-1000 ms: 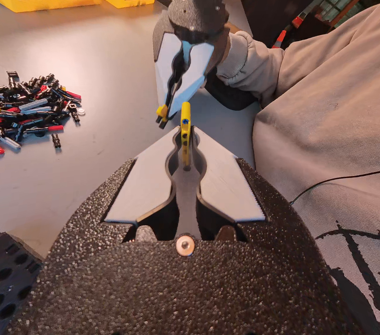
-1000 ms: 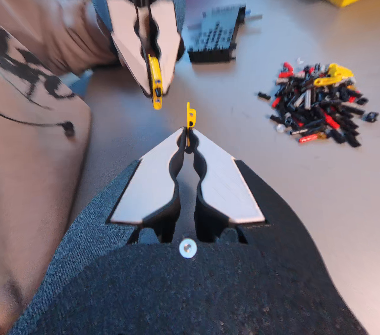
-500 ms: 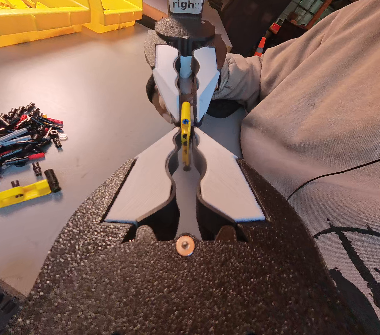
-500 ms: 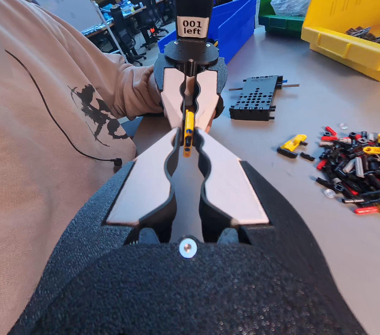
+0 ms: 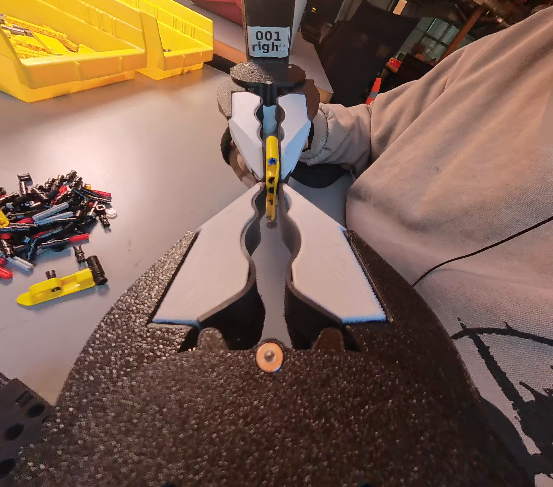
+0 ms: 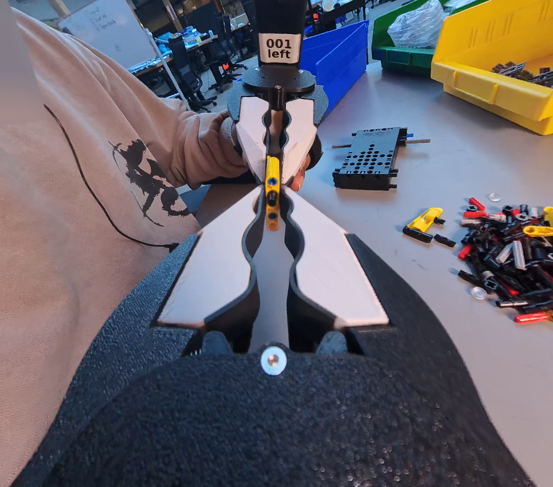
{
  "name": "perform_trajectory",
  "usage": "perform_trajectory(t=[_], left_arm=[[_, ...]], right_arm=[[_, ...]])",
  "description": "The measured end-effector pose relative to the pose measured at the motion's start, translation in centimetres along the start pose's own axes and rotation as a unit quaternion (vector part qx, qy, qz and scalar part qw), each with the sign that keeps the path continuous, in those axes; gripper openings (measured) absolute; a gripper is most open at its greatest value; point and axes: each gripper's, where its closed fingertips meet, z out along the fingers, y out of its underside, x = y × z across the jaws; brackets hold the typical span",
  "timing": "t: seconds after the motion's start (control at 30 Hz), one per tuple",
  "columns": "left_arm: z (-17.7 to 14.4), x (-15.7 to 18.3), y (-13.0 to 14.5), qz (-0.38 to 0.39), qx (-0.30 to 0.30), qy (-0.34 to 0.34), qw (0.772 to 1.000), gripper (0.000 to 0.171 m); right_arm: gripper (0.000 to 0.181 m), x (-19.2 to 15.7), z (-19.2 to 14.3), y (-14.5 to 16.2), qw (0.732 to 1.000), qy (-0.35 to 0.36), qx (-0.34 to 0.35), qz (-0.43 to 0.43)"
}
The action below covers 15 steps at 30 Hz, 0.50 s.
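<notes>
Setting: grey desk (image 6: 404, 101) in a large workshop; chairs, benches and a whiteboard stand far behind. All places are given from the yellow beam (image 5: 272, 161), going left to right in the right wrist view.

- Person's sleeve and sweatshirt, beige with a black print: left of the beam. One black cord runs across the cloth.
- Left tool (image 5: 270, 188): one. Its jaws are closed down to a narrow slit and pinch one end of the beam.
- Right tool (image 6: 272, 188): one, set tip to tip against the left tool. Its jaws are likewise nearly closed and clamp the other end.
- Yellow beam: held clear of the desk and bridging both tools. It has a row of holes, one with a blue pin in it and one with a black pin. Whether it is a single piece or two pieces pressed together cannot be told.
- Black perforated plate (image 6: 371, 158): one, flat on the desk right of the beam, with a thin rod through it.
- Loose yellow piece (image 6: 425, 218) with a black connector: one, farther right.
- Pile of small parts (image 6: 508, 257): one heap of black, red and grey pins, too many to count. Two clear round discs lie at its edge.
- Bins behind and right of the beam: one blue bin (image 6: 338, 60) and one green bin (image 6: 401, 57). The left wrist view shows two yellow bins (image 5: 74, 54).
</notes>
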Motion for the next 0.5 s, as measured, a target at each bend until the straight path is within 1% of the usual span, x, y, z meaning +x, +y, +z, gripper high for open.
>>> perform_trajectory(t=[0.07,0.17,0.37,0.4,0.43,0.47,0.5], left_arm=[[-0.2,0.3,-0.6,-0.011,0.016,0.008,1.0,0.006],[-0.3,0.3,-1.1,-0.011,0.025,0.006,1.0,0.006],[-0.1,0.7,-0.8,0.002,0.008,0.014,1.0,0.005],[-1.8,-0.5,-2.0,-0.008,0.045,-0.01,0.999,0.005],[-5.4,-2.3,-3.7,-0.03,0.103,-0.042,0.993,0.005],[-8.1,-3.6,-4.2,-0.028,0.128,-0.08,0.988,0.004],[-8.2,-4.1,-3.4,-0.022,0.107,-0.094,0.99,0.005]], right_arm=[[0.006,-0.2,-0.1,-0.6,1.0,0.0,0.012,-0.012],[0.006,-0.3,-0.2,-1.2,1.0,-0.004,0.031,-0.006],[0.006,-0.7,-0.9,-0.8,1.0,-0.016,0.014,-0.008],[0.006,-0.4,-1.9,-1.0,1.0,-0.014,0.023,-0.006],[0.006,1.0,-4.6,-2.1,0.998,0.01,0.064,0.015],[0.005,2.7,-7.5,-2.9,0.994,0.051,0.096,0.023],[0.006,3.6,-8.7,-2.7,0.992,0.085,0.094,0.015]])
